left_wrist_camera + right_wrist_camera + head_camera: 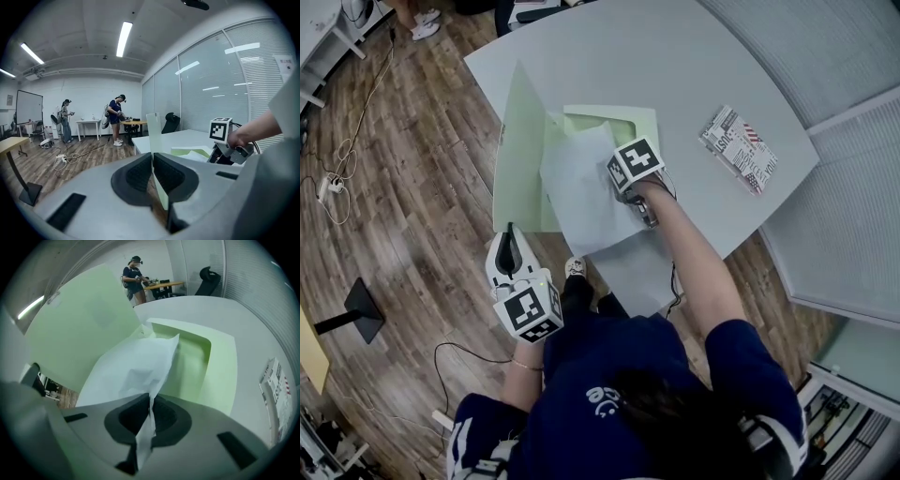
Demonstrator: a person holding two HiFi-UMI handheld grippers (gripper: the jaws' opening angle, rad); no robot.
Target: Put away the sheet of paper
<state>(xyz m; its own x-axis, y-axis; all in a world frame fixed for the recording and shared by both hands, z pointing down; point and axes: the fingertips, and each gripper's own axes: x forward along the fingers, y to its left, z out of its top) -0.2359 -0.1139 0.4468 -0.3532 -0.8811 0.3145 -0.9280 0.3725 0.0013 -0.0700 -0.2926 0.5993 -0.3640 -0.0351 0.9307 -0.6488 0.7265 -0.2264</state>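
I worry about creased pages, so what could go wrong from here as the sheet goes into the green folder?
The right gripper pinches the sheet of paper at one edge, and it buckles near the jaws; pushing could crease it. The left gripper holds the folder cover upright by its edge; a slip might drop it onto the sheet.

The folder [520, 159] is pale green, the sheet of paper [581, 192] white, the table [675, 66] grey, the floor [403, 216] brown wood-grain

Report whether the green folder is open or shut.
Open. Its cover stands raised, pinched in the left tool, while the other half lies flat on the table; the right tool holds the white sheet over it.
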